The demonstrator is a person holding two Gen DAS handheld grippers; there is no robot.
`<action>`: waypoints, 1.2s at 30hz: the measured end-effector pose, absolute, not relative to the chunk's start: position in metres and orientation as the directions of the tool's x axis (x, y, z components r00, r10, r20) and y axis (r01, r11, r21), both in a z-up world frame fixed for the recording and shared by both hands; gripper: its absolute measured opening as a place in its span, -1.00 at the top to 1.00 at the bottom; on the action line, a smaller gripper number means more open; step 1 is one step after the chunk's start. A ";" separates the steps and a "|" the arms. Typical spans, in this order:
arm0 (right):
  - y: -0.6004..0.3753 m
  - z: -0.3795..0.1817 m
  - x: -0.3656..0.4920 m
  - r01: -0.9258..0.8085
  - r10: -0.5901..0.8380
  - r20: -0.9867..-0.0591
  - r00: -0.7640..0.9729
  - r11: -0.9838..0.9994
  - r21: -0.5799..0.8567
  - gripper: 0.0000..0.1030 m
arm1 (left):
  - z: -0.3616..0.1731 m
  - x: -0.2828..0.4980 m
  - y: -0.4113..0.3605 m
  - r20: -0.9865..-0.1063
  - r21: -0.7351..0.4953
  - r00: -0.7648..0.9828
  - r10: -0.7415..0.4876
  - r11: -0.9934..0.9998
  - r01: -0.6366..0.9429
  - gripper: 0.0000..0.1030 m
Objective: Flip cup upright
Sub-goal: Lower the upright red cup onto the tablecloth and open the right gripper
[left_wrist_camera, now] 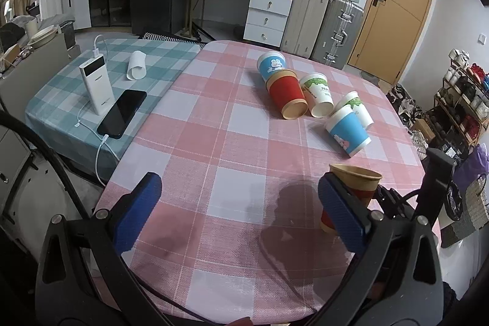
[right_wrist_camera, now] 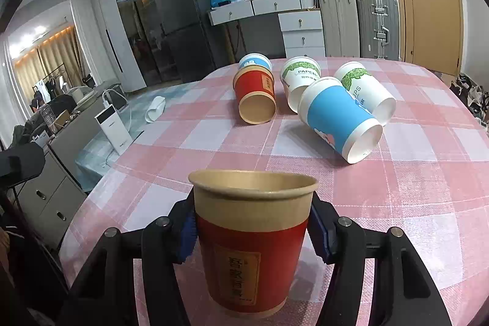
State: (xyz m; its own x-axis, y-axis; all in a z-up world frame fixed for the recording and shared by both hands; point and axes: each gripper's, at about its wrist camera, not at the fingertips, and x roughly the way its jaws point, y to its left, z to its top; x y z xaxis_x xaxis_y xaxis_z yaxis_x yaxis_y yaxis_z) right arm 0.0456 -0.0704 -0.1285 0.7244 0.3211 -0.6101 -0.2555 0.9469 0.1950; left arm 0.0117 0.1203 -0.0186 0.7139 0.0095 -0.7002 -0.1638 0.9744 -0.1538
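Bare pink checked tablecloth [left_wrist_camera: 214, 142] lies open between and ahead of the left gripper's [left_wrist_camera: 241, 203] spread fingers. Far ahead to its right, five toppled cups [left_wrist_camera: 308, 100] cluster together; the red cup [left_wrist_camera: 357, 182] stands just beyond its right finger.

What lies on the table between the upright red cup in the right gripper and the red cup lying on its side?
Nothing: between the held red cup and the lying red cup, only bare pink checked cloth shows in the right wrist view.

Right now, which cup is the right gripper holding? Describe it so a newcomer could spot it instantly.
On the pink checked tablecloth, look at the near edge, apart from the cluster of tipped-over cups. The red paper cup stands mouth up between the blue pads of the right gripper. Unlike the other red cup lying on its side, this one is upright.
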 end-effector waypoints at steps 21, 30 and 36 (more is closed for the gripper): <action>-0.072 -0.141 0.000 -0.274 0.308 -0.644 0.700 0.949 0.156 -0.24 | -0.018 0.008 0.120 -0.701 -0.161 0.713 0.007 0.973 -0.168 -0.98; -0.056 -0.137 -0.011 -0.330 0.293 -0.631 0.718 0.942 0.062 -0.58 | -0.017 0.006 0.120 -0.701 -0.162 0.713 0.007 0.972 -0.170 -0.98; -0.058 -0.137 -0.010 -0.333 0.295 -0.640 0.709 0.941 0.064 -0.61 | -0.018 0.006 0.120 -0.701 -0.160 0.713 0.009 0.972 -0.170 -0.98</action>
